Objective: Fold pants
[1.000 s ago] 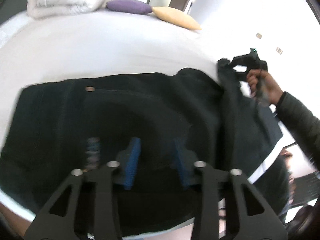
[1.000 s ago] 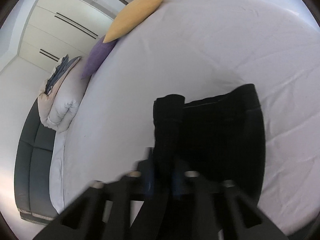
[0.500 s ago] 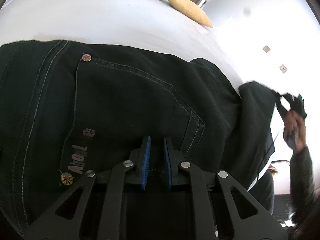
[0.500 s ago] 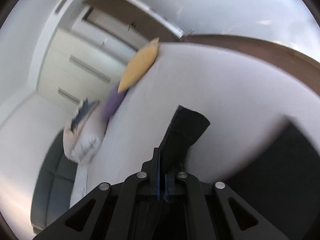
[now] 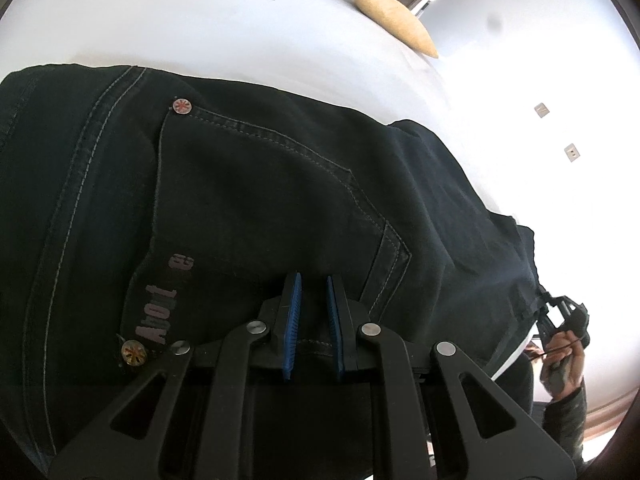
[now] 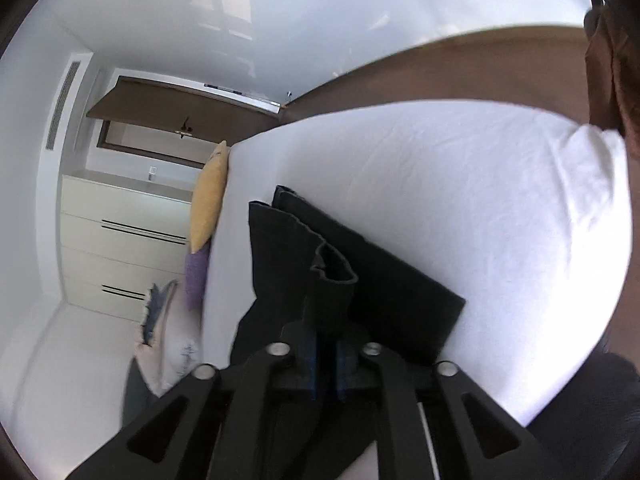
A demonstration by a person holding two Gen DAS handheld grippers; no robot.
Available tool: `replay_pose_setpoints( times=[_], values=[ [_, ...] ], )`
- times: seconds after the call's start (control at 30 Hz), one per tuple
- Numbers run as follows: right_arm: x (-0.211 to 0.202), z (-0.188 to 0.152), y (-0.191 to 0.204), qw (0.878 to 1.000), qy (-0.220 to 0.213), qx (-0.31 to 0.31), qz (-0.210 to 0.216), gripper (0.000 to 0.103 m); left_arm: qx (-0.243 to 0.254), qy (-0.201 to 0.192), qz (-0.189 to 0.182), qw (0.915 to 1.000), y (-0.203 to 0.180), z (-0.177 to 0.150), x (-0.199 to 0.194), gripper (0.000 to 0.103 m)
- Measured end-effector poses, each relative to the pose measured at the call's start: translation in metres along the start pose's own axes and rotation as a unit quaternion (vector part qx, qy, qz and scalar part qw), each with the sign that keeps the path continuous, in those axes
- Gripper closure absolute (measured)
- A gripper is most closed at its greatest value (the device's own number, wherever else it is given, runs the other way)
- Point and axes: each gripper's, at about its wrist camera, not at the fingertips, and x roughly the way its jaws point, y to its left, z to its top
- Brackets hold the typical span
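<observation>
Dark jeans (image 5: 260, 200) lie on the white bed (image 5: 200, 20), back pocket up, filling the left wrist view. My left gripper (image 5: 314, 292) sits low over the pocket, its blue pads nearly together with dark cloth pinched between them. At the far right of that view a hand (image 5: 564, 364) carries my right gripper (image 5: 560, 316) at the edge of the jeans. In the right wrist view the right gripper (image 6: 326, 336) has a ridge of the jeans' dark cloth (image 6: 332, 280) standing up between its pads. Its jaws are opening. The folded jeans (image 6: 380, 280) spread out beyond it.
A yellow pillow (image 6: 210, 196), a purple pillow (image 6: 196, 280) and a rolled duvet (image 6: 168, 340) line the bed's left side in the right wrist view. White drawers (image 6: 120, 240) stand behind them. A brown headboard (image 6: 440, 68) backs the white sheet (image 6: 480, 200).
My left gripper's pads closed together and sank onto the back pocket. My right gripper swung far across the bed with the cloth in it and rolled, so its view turned.
</observation>
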Motion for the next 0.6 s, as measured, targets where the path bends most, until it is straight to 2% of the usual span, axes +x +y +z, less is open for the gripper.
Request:
replay_pose_setpoints(
  times=[0.03, 0.1, 0.17, 0.2, 0.6],
  values=[
    [0.000, 0.003, -0.002, 1.000, 0.003, 0.008, 0.010, 0.081, -0.001, 0.000, 0.002, 1.0000, 0.000, 0.000, 0.000, 0.090],
    [0.002, 0.008, 0.003, 1.000, -0.006, 0.000, 0.008, 0.081, 0.000, -0.001, 0.006, 1.0000, -0.009, -0.005, 0.004, 0.090],
    [0.001, 0.012, 0.008, 1.000, -0.007, -0.023, -0.006, 0.093, 0.001, -0.001, 0.010, 0.9999, -0.013, -0.006, 0.005, 0.090],
    [0.000, 0.013, 0.009, 0.999, -0.009, -0.033, -0.022, 0.095, 0.003, -0.001, 0.013, 0.9999, -0.016, -0.008, 0.006, 0.090],
    [-0.028, 0.017, -0.014, 0.999, -0.019, -0.019, -0.028, 0.097, 0.014, 0.005, 0.013, 0.9998, -0.026, -0.007, 0.009, 0.090]
  ],
)
